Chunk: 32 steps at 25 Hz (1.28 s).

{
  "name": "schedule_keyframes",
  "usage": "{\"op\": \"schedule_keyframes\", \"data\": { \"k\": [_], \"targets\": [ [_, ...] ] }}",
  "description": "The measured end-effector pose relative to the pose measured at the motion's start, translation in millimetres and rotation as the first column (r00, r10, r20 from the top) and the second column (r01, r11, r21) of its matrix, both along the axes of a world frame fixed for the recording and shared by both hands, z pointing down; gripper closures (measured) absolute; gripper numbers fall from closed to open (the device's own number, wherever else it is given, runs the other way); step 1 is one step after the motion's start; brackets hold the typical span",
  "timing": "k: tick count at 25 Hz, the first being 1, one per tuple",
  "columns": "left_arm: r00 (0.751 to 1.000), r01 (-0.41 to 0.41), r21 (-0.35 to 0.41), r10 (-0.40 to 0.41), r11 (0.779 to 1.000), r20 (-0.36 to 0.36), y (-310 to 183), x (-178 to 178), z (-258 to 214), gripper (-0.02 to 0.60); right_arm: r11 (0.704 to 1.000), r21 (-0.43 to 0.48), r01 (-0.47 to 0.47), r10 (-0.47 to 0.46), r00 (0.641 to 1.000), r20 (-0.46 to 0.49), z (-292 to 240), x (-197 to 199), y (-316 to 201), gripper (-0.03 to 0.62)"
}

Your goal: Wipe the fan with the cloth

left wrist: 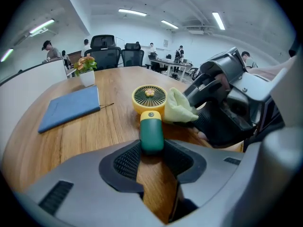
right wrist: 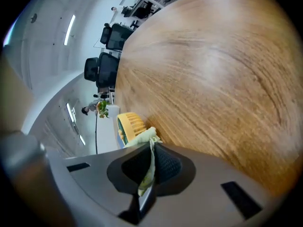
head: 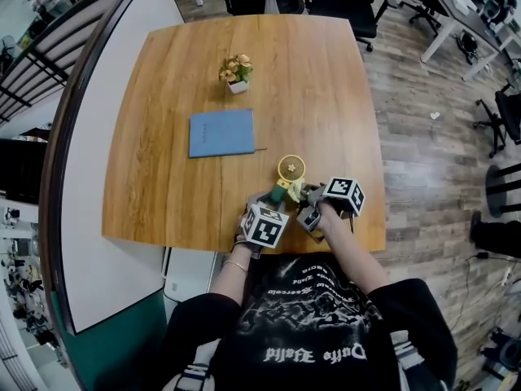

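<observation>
r gripper [right wrist: 150, 157] w/ cloth [left wrist: 182, 107] at fan [left wrist: 149, 98]

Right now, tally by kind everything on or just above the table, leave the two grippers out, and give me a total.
Handheld fan: 1
Cloth: 1
Blue notebook: 1
Potted plant: 1
Total: 4
</observation>
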<state>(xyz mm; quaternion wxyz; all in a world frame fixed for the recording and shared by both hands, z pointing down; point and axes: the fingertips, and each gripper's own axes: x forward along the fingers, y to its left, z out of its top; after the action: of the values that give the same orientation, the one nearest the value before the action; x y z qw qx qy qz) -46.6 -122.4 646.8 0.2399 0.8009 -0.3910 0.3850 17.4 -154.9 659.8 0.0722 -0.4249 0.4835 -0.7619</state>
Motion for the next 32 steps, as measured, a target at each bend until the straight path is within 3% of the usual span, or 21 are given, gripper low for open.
{"op": "schedule_keyframes", "data": {
  "k": [4,7,12,16,18,21,23,25,28,32],
  "targets": [
    [0.998,-0.042,0.006,0.042,0.999,-0.036,3,3,1,0.411,0.992,0.032,0.122,-0.122,0.992,-0.013,2,-12,4,0.571],
    [0.998,-0.053,-0.001,0.053,0.999,-0.046,1,3,1,0.411,0.965,0.067,0.254,-0.252,0.967,-0.043,1,-16,6,0.571],
    [0.994,-0.066,-0.010,0.065,0.998,-0.086,-4,0,0,0.411,0.838,0.102,0.536,-0.531,0.844,-0.075,-1,-36,25,0.571],
    [0.993,-0.064,-0.029,0.061,0.998,-0.097,-3,0,2,0.410,0.742,0.112,0.661,-0.659,0.750,-0.058,-3,-37,44,0.570],
    [0.993,-0.050,-0.043,0.045,0.998,-0.107,-3,-1,1,0.410,0.719,0.121,0.685,-0.682,0.728,-0.068,-6,-30,52,0.569],
    [0.995,-0.060,-0.053,0.056,0.997,-0.086,-1,-3,0,0.408,0.752,0.138,0.645,-0.639,0.764,-0.088,-8,-12,56,0.569],
    [0.994,-0.081,-0.055,0.076,0.995,-0.081,-2,-1,-3,0.322,0.783,0.150,0.603,-0.597,0.797,-0.087,-10,0,55,0.569],
    [0.993,-0.098,-0.035,0.096,0.995,-0.068,-9,5,-6,0.279,0.809,0.167,0.563,-0.556,0.826,-0.091,-11,11,52,0.569],
    [0.994,-0.110,-0.001,0.110,0.994,-0.022,-25,14,-7,0.279,0.849,0.193,0.492,-0.486,0.870,-0.082,-12,21,47,0.569],
    [0.993,-0.110,-0.045,0.111,0.993,0.035,-39,26,2,0.296,0.869,0.218,0.445,-0.442,0.895,-0.066,-16,23,46,0.569]
  ]
}}
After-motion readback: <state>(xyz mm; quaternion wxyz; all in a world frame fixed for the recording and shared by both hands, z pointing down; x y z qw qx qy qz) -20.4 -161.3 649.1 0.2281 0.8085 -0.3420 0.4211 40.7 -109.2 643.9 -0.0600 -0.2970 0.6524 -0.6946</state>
